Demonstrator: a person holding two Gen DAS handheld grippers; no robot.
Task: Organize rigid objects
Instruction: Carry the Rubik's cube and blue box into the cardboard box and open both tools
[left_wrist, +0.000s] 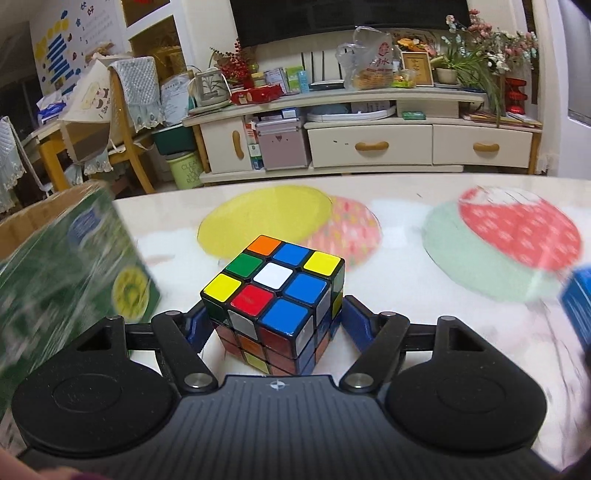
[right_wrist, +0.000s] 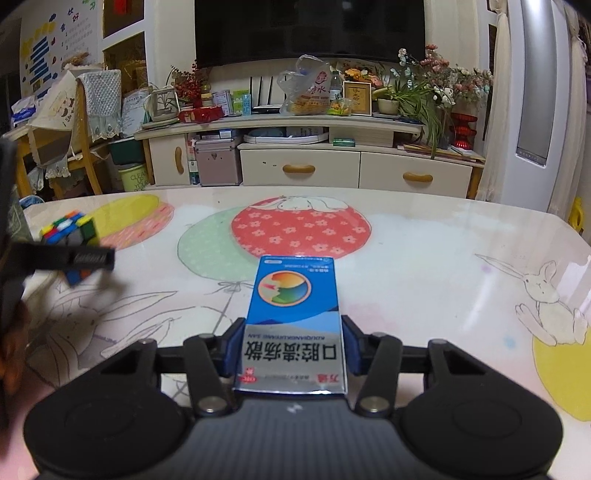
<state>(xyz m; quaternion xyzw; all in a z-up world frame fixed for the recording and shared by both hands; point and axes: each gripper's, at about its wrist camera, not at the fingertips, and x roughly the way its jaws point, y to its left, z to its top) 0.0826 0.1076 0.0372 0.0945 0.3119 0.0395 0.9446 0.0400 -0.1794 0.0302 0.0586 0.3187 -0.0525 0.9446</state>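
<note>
On my left wrist view, the left hand-held gripper (left_wrist: 275, 325) has its blue pads on either side of a scrambled multicoloured plastic puzzle cube (left_wrist: 275, 299), which sits on the white glossy worktop (left_wrist: 406, 295) printed with balloons and rabbits. I can see a sliver of space between the right pad and the cube, and the left pad looks very near its corner; I read this gripper as released, jaws wide around the cube and not pressing it. At the left edge of that view there is a blurred green printed cardboard carton (left_wrist: 66, 266), just beside the gripper. A blue corner at the far right edge is too blurred for me to identify.

On my right wrist view, the right hand-held gripper (right_wrist: 291, 347) is clenched on a flat blue and silver cardboard medicine box (right_wrist: 291, 314) with a round multicoloured emblem and black characters. Both blue pads press its long sides near the silver end, and the box points away from me over the worktop. I cannot tell whether its far end rests on the surface. The cube and the left gripper's black finger (right_wrist: 74, 258) appear at the left of this view, well apart from the box.
</note>
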